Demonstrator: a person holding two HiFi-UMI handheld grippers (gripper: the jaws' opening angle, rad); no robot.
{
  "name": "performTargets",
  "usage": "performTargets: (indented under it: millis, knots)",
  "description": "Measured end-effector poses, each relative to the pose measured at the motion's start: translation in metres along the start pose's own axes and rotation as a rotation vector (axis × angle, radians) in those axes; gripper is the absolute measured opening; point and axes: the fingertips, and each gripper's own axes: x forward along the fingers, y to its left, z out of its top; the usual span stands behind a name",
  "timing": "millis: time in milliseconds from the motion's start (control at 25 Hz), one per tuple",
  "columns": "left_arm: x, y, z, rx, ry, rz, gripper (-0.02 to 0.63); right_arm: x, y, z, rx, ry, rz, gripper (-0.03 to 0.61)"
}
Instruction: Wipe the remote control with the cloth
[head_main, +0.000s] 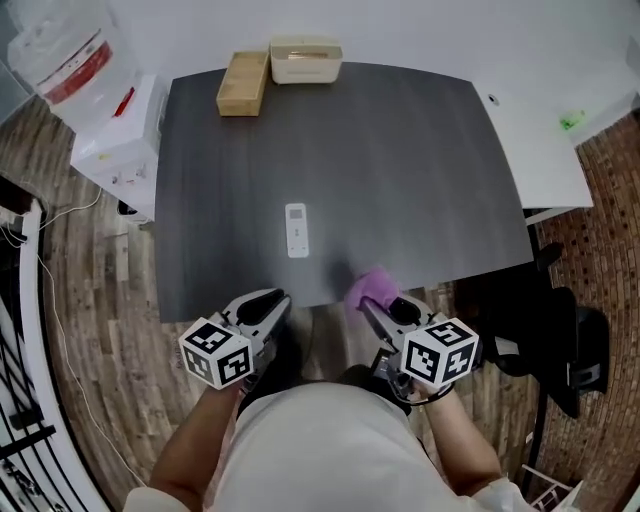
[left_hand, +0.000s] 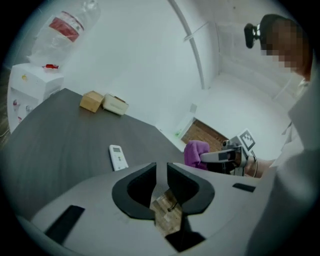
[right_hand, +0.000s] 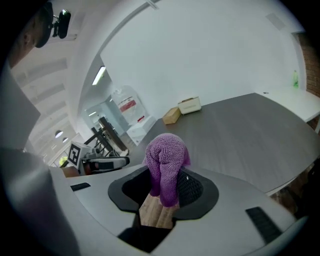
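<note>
Cloth (right_hand: 167, 155) clamped in right fingers (right_hand: 192, 187); left fingers (left_hand: 147, 175) slightly apart, empty; remote control (head_main: 297, 229) on table (head_main: 400, 150)

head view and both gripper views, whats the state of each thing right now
remote control: lying flat on the dark table, buttons up, untouched
purple cloth: bunched up, clamped in the right gripper
right gripper: shut on the purple cloth, at the table's near edge
left gripper: jaws a narrow slit apart, nothing between them
tan box: lying at the table's far edge
cream box: beside the tan box
</note>
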Motion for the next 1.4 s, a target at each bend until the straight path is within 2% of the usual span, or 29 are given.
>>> performTargets:
  millis: [200,440,680,800,1000,1120,1400]
  knots:
    - [0.019,0.039,-0.010,0.011,0.099,0.040,0.103,0.039,-0.004,0.009,-0.006,0.060,-0.012,0.127]
    - [0.056,0.081,-0.011,0.020,0.171,0.142,0.103,0.090,-0.030,0.016,-0.077,0.169,-0.023,0.127]
    - [0.092,0.123,-0.013,-0.020,0.252,0.236,0.101,0.158,-0.039,0.026,-0.129,0.274,0.030,0.127]
    - [0.105,0.140,-0.014,-0.064,0.270,0.301,0.103,0.185,-0.046,0.025,-0.151,0.325,0.039,0.127]
    - [0.124,0.148,-0.023,-0.144,0.329,0.344,0.103,0.210,-0.054,0.017,-0.158,0.390,0.057,0.127]
    - [0.130,0.151,-0.033,-0.205,0.353,0.346,0.101,0.219,-0.056,0.010,-0.172,0.423,0.061,0.127]
    - [0.134,0.151,-0.035,-0.320,0.336,0.323,0.103,0.225,-0.058,0.005,-0.230,0.475,0.081,0.127]
